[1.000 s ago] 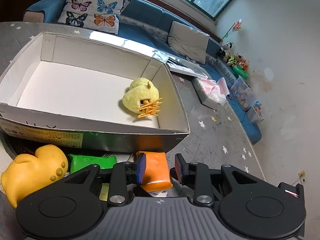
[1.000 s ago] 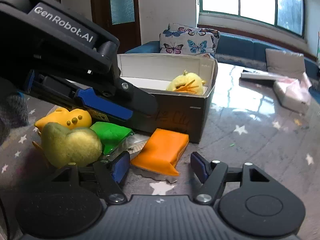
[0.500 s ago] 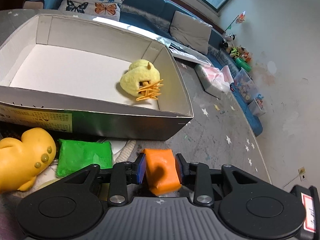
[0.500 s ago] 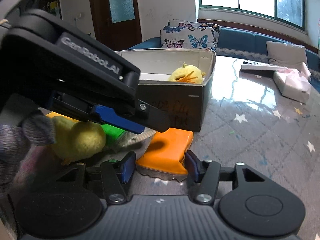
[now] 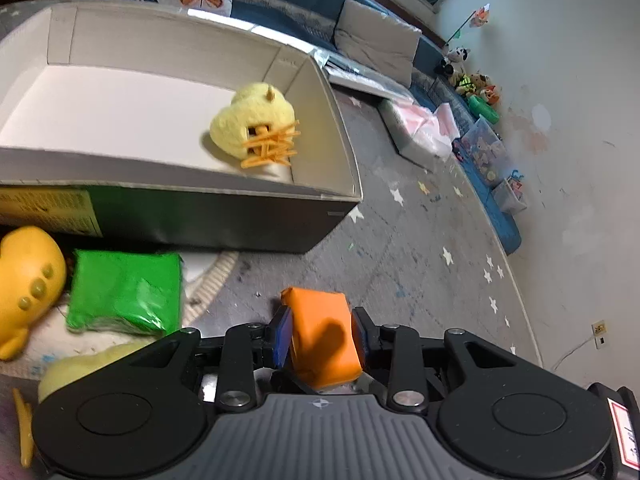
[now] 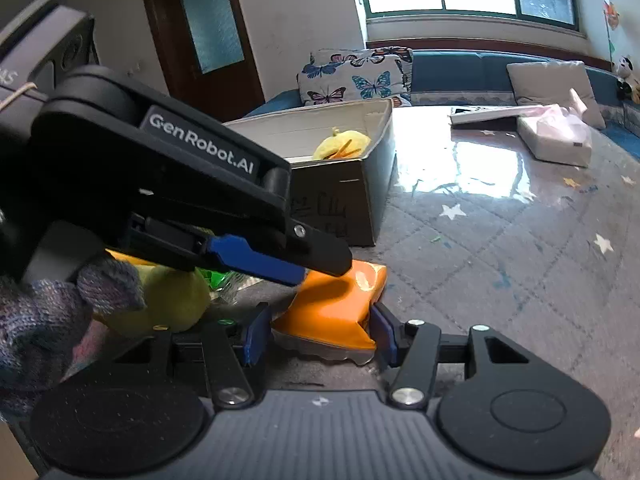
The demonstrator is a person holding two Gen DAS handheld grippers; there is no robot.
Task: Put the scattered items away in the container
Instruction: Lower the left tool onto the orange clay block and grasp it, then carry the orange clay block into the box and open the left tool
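Left gripper [image 5: 320,334] stood narrowed on the orange packet [image 5: 316,312]; both blue pads lay against the packet's opposite sides, and the packet sat tilted between them. Right gripper [image 6: 320,336] straddled the same packet from the near end. Its right-hand pad pressed the packet's edge and its left-hand pad met the clear plastic rim at the base, so both jaws appeared closed on it. In the right wrist view, the left gripper's black finger crossed over the packet's top from the left side. A hand [image 6: 48,320] in a knitted glove held that tool.

The orange packet rested outside the cardboard box [image 5: 200,216], on the grey star-patterned surface [image 5: 400,260], near the box's front corner but apart from it. Its far end pointed toward the box wall.

Inside the box, a pale yellow plush chick [image 5: 252,128] lay against the right-hand wall, with orange threads showing on its face. The remainder of the box floor was white.

Outside the box, a green packet [image 5: 124,288] lay left of the orange packet, partly on a round mat [image 5: 208,280]. An orange-yellow duck toy [image 5: 28,280] sat just beside the green packet, close to the box's front wall. A second yellow plush toy [image 6: 168,300] lay near the left gripper's body, partly hidden by the glove.
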